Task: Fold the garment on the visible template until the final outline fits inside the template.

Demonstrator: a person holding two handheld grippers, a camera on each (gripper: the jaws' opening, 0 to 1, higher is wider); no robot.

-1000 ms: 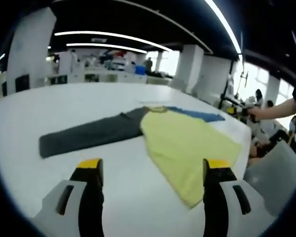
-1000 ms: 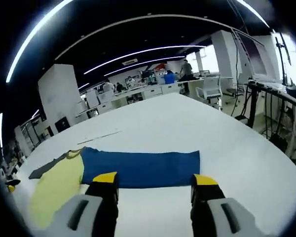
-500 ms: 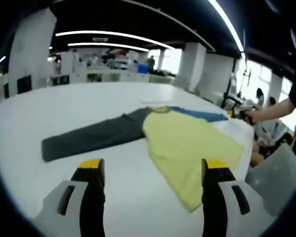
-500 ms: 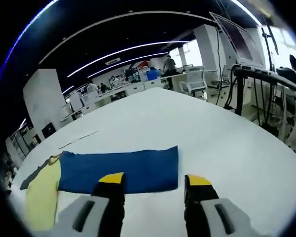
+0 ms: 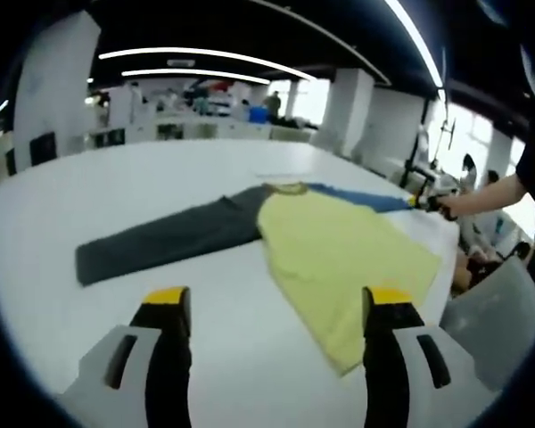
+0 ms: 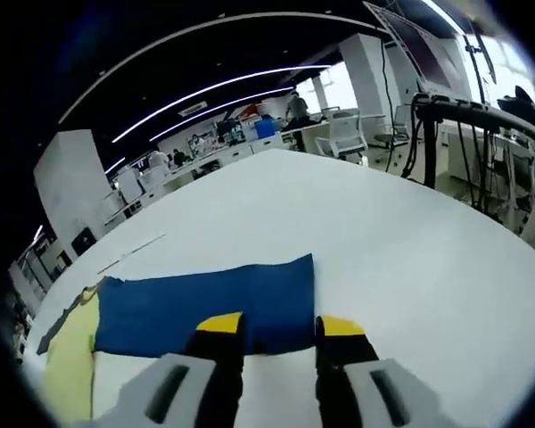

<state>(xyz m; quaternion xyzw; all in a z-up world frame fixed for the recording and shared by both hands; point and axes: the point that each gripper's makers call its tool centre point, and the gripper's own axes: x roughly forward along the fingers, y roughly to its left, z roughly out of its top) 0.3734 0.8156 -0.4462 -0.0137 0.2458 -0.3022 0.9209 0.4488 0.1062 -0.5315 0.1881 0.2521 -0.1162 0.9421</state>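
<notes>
Found the garment (image 5: 339,259) spread flat and face up on the white tabletop (image 5: 116,187), unfolded, with both long sleeves stretched straight out to either side. Noted a pale yellow body, a dark grey sleeve (image 5: 160,241) on one side, a blue sleeve (image 6: 205,308) on the other, and a yellowish band at the neck. Saw few wrinkles and clean edges, so judged the cloth laid out ready for a first fold, with none made yet. Could not make out the template's outline under or around the cloth. Placed the right hand-held gripper (image 6: 278,325) low at the near edge of the blue sleeve, close to its cuff end, jaws parted by a moderate gap and set at the cloth's rim; saw nothing pinched between them, and judged that position chosen to take the sleeve and carry it in over the body. Caught that same hand-held gripper in the left gripper view too, at the blue sleeve's far end, held by a person's hand (image 5: 455,203). Placed the left hand-held gripper (image 5: 276,299) above bare tabletop, short of the yellow hem, jaws spread wide and holding nothing, probably waiting its turn on the grey side.
</notes>
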